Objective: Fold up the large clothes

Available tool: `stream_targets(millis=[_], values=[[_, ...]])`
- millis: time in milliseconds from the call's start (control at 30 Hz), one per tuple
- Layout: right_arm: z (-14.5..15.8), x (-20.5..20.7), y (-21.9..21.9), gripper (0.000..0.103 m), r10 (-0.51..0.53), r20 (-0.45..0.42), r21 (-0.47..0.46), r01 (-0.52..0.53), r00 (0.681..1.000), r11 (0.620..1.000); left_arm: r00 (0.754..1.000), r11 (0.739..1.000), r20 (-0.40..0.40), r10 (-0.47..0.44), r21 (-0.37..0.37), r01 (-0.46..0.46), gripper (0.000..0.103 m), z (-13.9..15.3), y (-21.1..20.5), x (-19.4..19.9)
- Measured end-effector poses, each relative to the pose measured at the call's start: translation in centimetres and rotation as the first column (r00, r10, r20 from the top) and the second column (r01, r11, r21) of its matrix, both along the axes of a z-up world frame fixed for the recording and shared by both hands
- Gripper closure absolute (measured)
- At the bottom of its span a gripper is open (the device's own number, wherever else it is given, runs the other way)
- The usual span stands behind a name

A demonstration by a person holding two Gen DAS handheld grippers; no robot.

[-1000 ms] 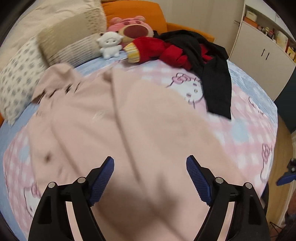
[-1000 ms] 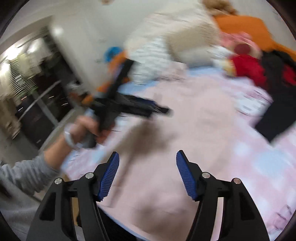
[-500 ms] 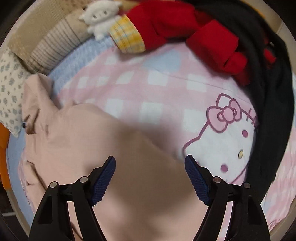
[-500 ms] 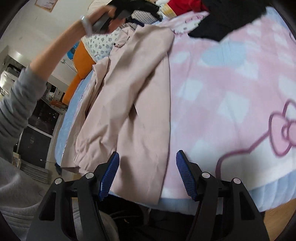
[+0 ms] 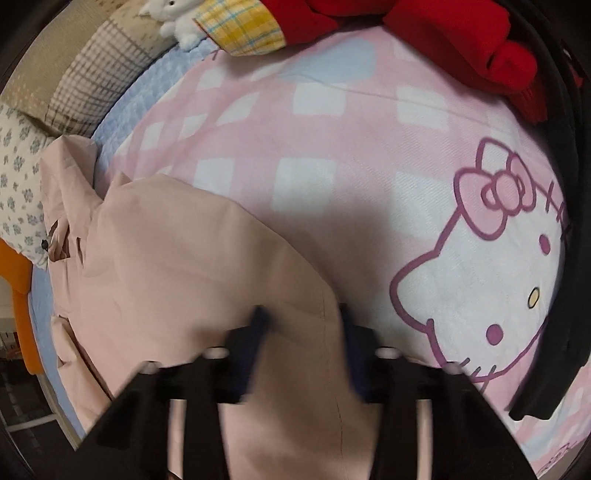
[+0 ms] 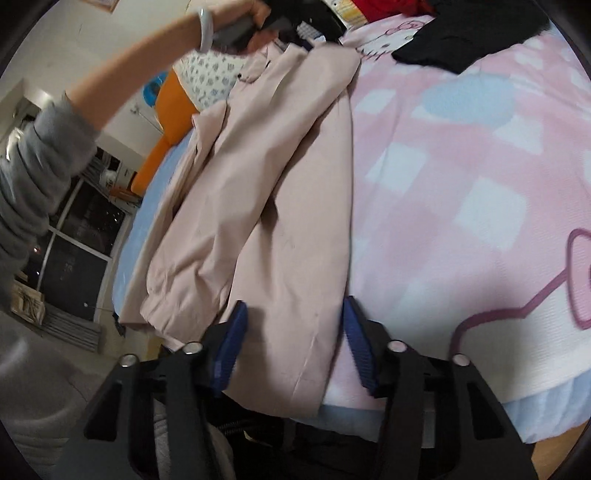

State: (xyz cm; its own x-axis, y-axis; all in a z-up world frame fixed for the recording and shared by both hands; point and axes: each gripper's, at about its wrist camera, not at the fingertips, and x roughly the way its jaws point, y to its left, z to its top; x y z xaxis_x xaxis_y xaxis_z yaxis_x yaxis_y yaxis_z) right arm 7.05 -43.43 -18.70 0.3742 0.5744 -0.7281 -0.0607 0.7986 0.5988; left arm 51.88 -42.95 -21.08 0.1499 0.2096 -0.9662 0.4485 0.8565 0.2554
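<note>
A pale pink coat (image 6: 258,206) lies lengthwise on the pink Hello Kitty bedspread (image 6: 461,184), folded along its length. In the left wrist view its upper part (image 5: 177,280) fills the lower left. My left gripper (image 5: 301,332) is blurred, its jaws partly closed around the coat's far edge. It also shows at the top of the right wrist view (image 6: 295,29), held in a hand. My right gripper (image 6: 293,339) has its blue pads either side of the coat's hem at the bed's near edge, partly closed.
A red garment (image 5: 424,40) and a black garment (image 5: 561,221) lie at the far side of the bed. Pillows (image 5: 96,85) and a white plush toy (image 5: 173,18) sit at the head. An orange headboard (image 6: 170,122) stands to the left. The person's grey sleeve (image 6: 33,177) crosses the left.
Both grippers have dropped to the coat and narrowed: the left now straddles its far edge, the right its hem. One second ago both were wide open above the bed.
</note>
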Motion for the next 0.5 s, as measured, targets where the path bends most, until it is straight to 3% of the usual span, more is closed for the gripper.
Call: stream_targets(millis=[67, 133, 267, 400, 500], values=[[0.0, -0.2, 0.1, 0.074, -0.011, 0.002, -0.043, 0.011, 1.000, 0.999, 1.000, 1.000, -0.002, 0.008, -0.022, -0.008, 0.086, 0.5, 0.4, 0.2], [0.0, -0.3, -0.1, 0.089, -0.027, 0.002, -0.046, 0.028, 1.000, 0.999, 1.000, 0.998, 0.000, 0.028, -0.061, -0.028, 0.090, 1.0, 1.0, 0.4], [1.1, -0.8, 0.4, 0.094, -0.024, 0.035, -0.073, 0.026, 0.999, 0.997, 0.996, 0.977, -0.031, 0.082, -0.196, -0.086, 0.093, 2.2, 2.9, 0.8], [2.5, -1.2, 0.7, 0.095, -0.026, 0.067, -0.063, 0.031, 0.997, 0.998, 0.989, 0.923, -0.079, 0.124, -0.356, -0.144, 0.094, 3.9, 5.8, 1.1], [3.8, -1.4, 1.1, 0.096, -0.016, 0.093, -0.059, 0.021, 0.996, 0.998, 0.982, 0.852, -0.122, 0.142, -0.490, -0.184, 0.094, 5.6, 8.8, 1.3]])
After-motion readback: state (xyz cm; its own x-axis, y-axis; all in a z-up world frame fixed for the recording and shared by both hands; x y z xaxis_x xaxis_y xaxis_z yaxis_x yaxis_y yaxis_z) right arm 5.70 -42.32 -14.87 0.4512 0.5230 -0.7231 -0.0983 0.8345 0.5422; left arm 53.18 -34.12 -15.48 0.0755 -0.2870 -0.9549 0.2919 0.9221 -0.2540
